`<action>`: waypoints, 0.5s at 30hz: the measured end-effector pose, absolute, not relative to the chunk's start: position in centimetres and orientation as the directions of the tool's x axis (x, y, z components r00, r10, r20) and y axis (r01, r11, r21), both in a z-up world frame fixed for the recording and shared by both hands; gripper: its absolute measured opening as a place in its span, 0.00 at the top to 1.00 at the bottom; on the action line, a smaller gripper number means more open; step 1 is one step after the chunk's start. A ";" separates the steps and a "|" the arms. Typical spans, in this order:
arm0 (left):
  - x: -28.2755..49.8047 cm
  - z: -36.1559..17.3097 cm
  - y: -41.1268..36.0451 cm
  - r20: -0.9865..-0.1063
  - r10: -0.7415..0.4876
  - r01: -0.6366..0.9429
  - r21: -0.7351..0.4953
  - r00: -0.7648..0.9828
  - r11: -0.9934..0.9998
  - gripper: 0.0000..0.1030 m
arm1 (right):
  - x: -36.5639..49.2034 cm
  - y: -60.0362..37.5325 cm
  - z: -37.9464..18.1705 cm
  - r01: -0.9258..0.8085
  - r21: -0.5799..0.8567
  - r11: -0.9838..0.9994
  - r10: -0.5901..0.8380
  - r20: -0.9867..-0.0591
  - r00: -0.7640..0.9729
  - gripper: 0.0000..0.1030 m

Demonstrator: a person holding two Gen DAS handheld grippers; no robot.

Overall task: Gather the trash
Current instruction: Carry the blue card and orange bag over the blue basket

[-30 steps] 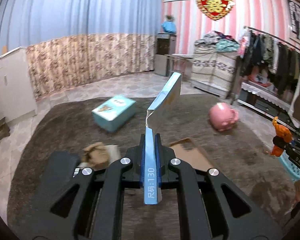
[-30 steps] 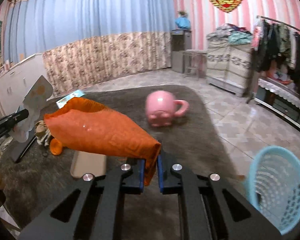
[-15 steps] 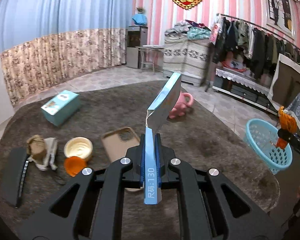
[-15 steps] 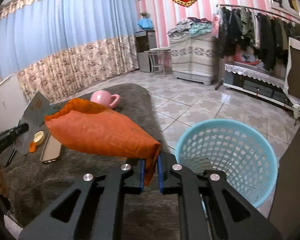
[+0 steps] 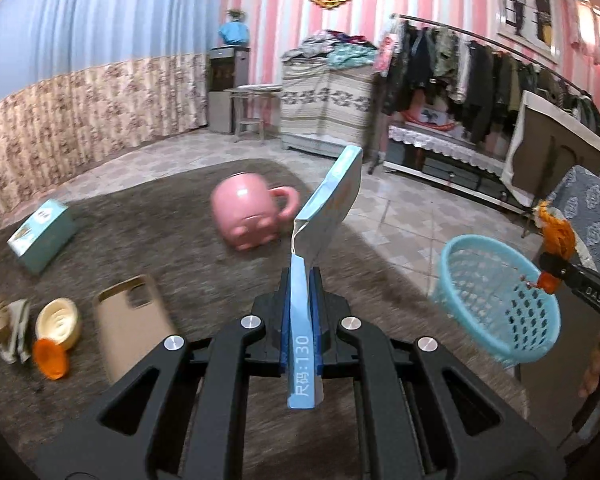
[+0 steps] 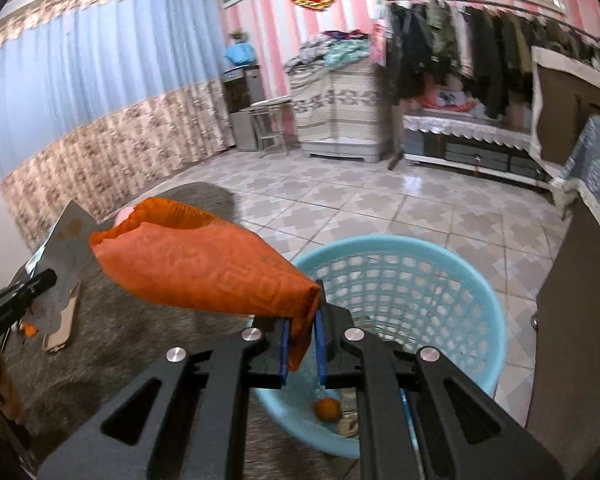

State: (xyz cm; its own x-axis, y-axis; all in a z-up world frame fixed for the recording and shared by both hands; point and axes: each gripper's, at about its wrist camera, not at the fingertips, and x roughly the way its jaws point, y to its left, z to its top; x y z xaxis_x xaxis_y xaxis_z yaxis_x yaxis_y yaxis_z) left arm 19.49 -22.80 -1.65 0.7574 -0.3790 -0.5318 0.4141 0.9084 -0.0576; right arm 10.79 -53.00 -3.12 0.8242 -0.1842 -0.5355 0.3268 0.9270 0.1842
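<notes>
Left hand-held gripper [image 5: 301,304] clamped on blue packet [image 5: 327,216]; right hand-held gripper [image 6: 302,332] clamped on orange bag [image 6: 196,264], above blue basket [image 6: 480,288].

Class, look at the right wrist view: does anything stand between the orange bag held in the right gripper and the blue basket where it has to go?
Nothing visible does. The right gripper is shut on the orange bag, and the blue basket sits open-topped just beyond and below it. Only a small orange item lies at its bottom.
</notes>
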 end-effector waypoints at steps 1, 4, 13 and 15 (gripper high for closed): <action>19.4 -1.5 -24.0 -0.525 -0.393 0.433 -0.050 0.755 0.900 0.93 | 10.7 -53.7 -3.2 0.344 0.185 0.920 -0.198 -0.539 0.819 0.90; 18.9 -1.4 -27.2 -0.511 -0.429 0.482 -0.033 0.745 0.875 0.93 | 10.4 -56.0 -3.5 0.396 0.198 0.897 -0.235 -0.545 0.805 0.90; 17.4 -2.0 -35.9 -0.497 -0.534 0.609 -0.015 0.684 0.793 0.93 | 9.7 -59.4 -3.7 0.464 0.219 0.858 -0.287 -0.544 0.788 0.90; 17.4 -2.3 -37.3 -0.502 -0.553 0.630 -0.022 0.665 0.777 0.93 | 9.6 -59.3 -4.0 0.473 0.221 0.853 -0.291 -0.551 0.782 0.90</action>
